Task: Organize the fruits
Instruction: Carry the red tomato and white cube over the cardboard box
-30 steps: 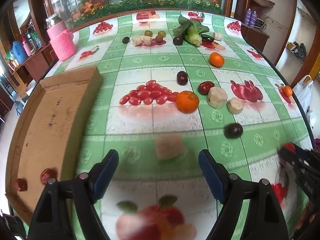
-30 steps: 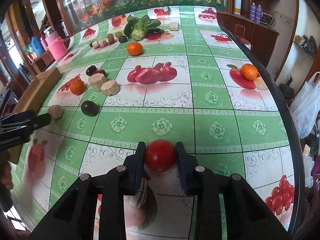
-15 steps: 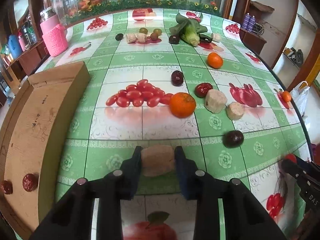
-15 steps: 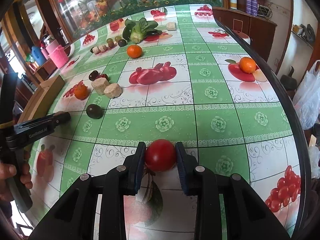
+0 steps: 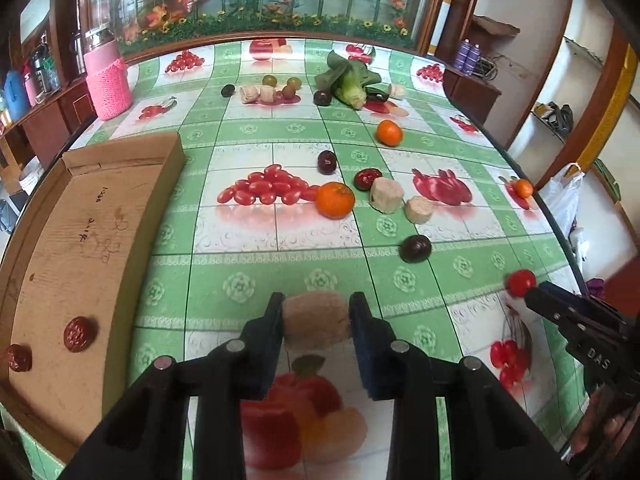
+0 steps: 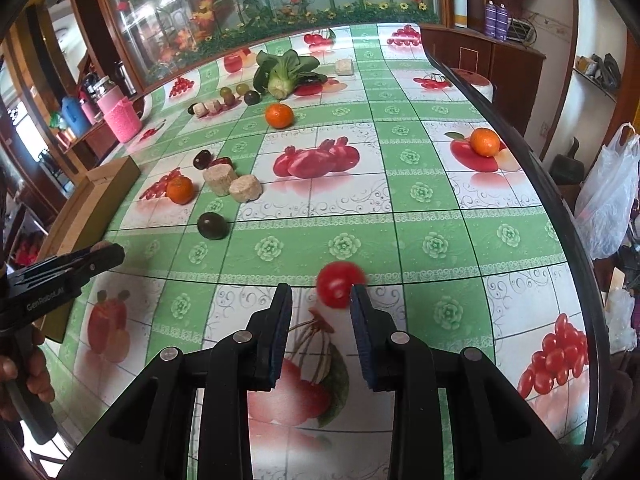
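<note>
My left gripper (image 5: 316, 312) is shut on a tan, rough cylindrical chunk (image 5: 316, 320) and holds it just above the green fruit-print tablecloth. Left of it lies a flat cardboard box (image 5: 80, 240) with two wrinkled red dates (image 5: 80, 334) inside. My right gripper (image 6: 320, 292) has its jaws a narrow gap apart with nothing between the pads. A small red tomato (image 6: 340, 284), blurred, sits just beyond the tips against the right fingertip (image 6: 356, 296). In the left wrist view that tomato (image 5: 520, 282) shows ahead of the right gripper (image 5: 538, 294).
On the table lie an orange (image 5: 335, 200), two tan chunks (image 5: 386, 195), dark plums (image 5: 416, 249), a red date (image 5: 367, 179), a farther orange (image 5: 389, 133) and bok choy (image 5: 350, 80). A pink cup (image 5: 108, 80) stands far left. The table edge (image 6: 568, 216) curves along the right.
The left jaws closed on the tan chunk and lifted it slightly. The tomato, which sat between the right pads, has slid forward and right, out past the tips.
</note>
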`<action>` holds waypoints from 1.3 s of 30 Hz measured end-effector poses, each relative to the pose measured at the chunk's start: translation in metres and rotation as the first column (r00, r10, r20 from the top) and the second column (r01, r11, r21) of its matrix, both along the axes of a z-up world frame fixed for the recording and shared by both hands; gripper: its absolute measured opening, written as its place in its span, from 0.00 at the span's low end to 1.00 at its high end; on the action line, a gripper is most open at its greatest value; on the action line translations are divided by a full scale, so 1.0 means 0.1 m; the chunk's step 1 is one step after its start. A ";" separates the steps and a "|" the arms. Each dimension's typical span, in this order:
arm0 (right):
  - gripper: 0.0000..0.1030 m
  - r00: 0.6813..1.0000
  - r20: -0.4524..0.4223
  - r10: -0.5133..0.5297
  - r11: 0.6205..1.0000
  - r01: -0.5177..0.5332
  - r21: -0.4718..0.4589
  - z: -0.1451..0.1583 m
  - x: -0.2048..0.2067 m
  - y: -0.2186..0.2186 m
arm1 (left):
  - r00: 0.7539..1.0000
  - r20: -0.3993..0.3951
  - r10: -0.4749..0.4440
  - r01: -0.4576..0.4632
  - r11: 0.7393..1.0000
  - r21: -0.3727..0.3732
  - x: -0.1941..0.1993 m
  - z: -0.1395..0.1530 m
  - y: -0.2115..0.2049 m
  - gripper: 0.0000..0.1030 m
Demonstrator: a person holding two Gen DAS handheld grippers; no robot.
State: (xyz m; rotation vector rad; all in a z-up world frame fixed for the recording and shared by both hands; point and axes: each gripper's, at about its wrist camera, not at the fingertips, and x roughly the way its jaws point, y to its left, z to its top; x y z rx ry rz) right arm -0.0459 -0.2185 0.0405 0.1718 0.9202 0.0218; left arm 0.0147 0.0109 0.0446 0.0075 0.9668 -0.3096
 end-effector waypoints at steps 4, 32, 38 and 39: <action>0.28 1.000 0.003 0.010 1.000 -0.010 -0.015 0.01 0.00 0.10 | 1.000 -0.007 -0.009 0.009 1.000 -0.009 -0.07 0.00 0.07 0.34; 0.27 0.999 -0.004 -0.041 0.994 0.040 -0.103 -0.02 0.00 -0.09 | 0.997 -0.018 -0.069 0.068 0.997 -0.037 -0.22 0.01 0.10 0.34; 0.27 1.000 0.013 -0.010 0.997 0.011 -0.071 0.13 -0.05 0.08 | 0.999 -0.004 -0.046 0.046 0.998 -0.052 -0.24 0.08 0.19 0.34; 0.27 1.000 0.016 -0.001 0.998 0.002 -0.067 0.15 -0.04 0.12 | 0.999 0.000 -0.040 0.040 0.998 -0.055 -0.24 0.10 0.22 0.34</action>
